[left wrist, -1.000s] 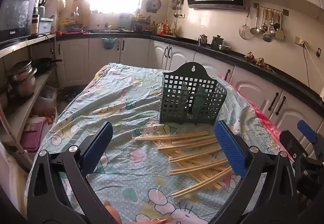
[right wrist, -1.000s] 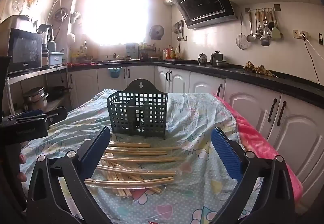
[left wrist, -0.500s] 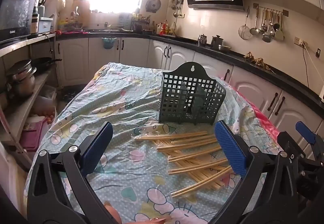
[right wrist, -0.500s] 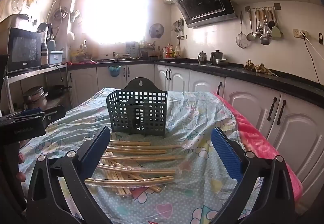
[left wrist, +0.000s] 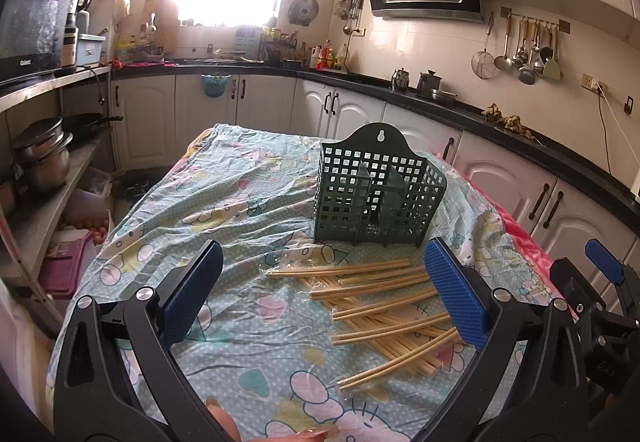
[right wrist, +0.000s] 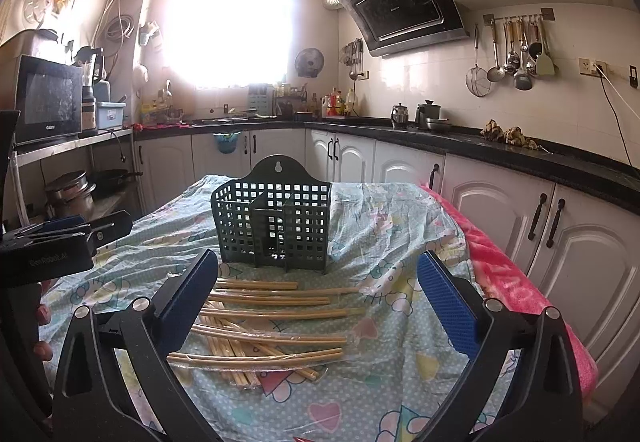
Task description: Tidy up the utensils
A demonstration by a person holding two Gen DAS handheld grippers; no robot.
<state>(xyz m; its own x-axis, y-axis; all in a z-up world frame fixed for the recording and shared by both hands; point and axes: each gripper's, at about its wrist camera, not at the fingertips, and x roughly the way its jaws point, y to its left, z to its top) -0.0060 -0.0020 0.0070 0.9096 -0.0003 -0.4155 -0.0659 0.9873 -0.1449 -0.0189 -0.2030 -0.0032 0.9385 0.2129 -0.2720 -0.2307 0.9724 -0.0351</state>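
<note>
In the left wrist view, the left gripper (left wrist: 324, 290) is held with jaws wide apart and empty above a patterned cloth (left wrist: 224, 202). Chopsticks (left wrist: 376, 306) are scattered near its right finger, in front of an upright green basket (left wrist: 376, 194). The right gripper (left wrist: 600, 282) is seen at the right edge.

In the right wrist view, its jaws are spread, empty, over the chopsticks (right wrist: 272, 322); the basket (right wrist: 276, 218) stands farther back, and a microwave (right wrist: 48, 98) is shown at the left.

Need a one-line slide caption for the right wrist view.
Open right gripper hovers over wrapped chopsticks lying before an empty green holder on a patterned cloth.
</note>
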